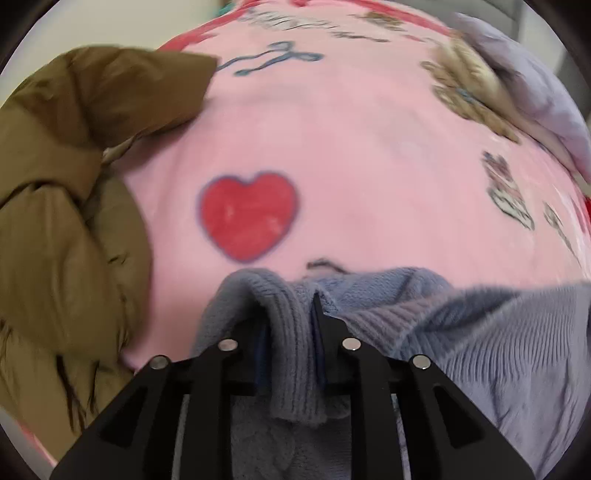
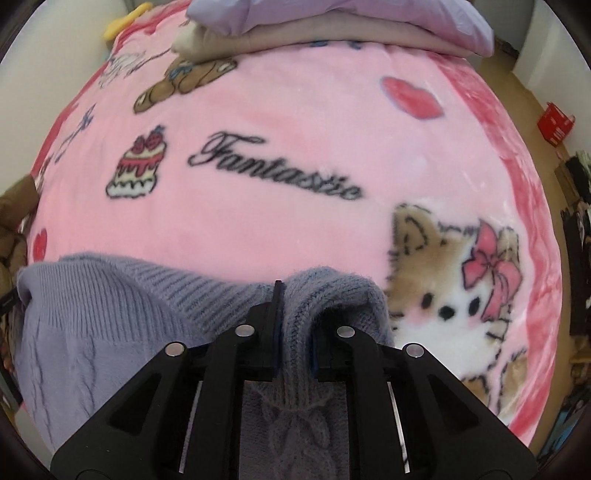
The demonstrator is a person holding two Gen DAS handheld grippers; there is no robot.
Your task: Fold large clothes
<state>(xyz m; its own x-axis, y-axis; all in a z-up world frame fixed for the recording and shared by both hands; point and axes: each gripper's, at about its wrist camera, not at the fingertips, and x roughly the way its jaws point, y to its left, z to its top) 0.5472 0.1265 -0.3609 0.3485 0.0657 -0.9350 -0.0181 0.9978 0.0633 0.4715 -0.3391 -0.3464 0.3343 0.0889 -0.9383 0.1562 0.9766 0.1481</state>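
A lavender-grey knit sweater (image 1: 480,350) hangs between my two grippers above a pink printed blanket (image 1: 351,166). My left gripper (image 1: 288,306) is shut on the sweater's ribbed edge, which bunches over the fingertips. In the right wrist view my right gripper (image 2: 295,295) is shut on another ribbed fold of the same sweater (image 2: 92,314), whose body spreads to the left. The blanket (image 2: 295,122) lies under it.
A brown padded jacket (image 1: 66,203) lies heaped at the blanket's left. Folded lilac and beige clothes (image 2: 332,33) are stacked at the far end of the bed; the lilac piece shows in the left view (image 1: 535,92). A red box (image 2: 556,123) stands on the floor at right.
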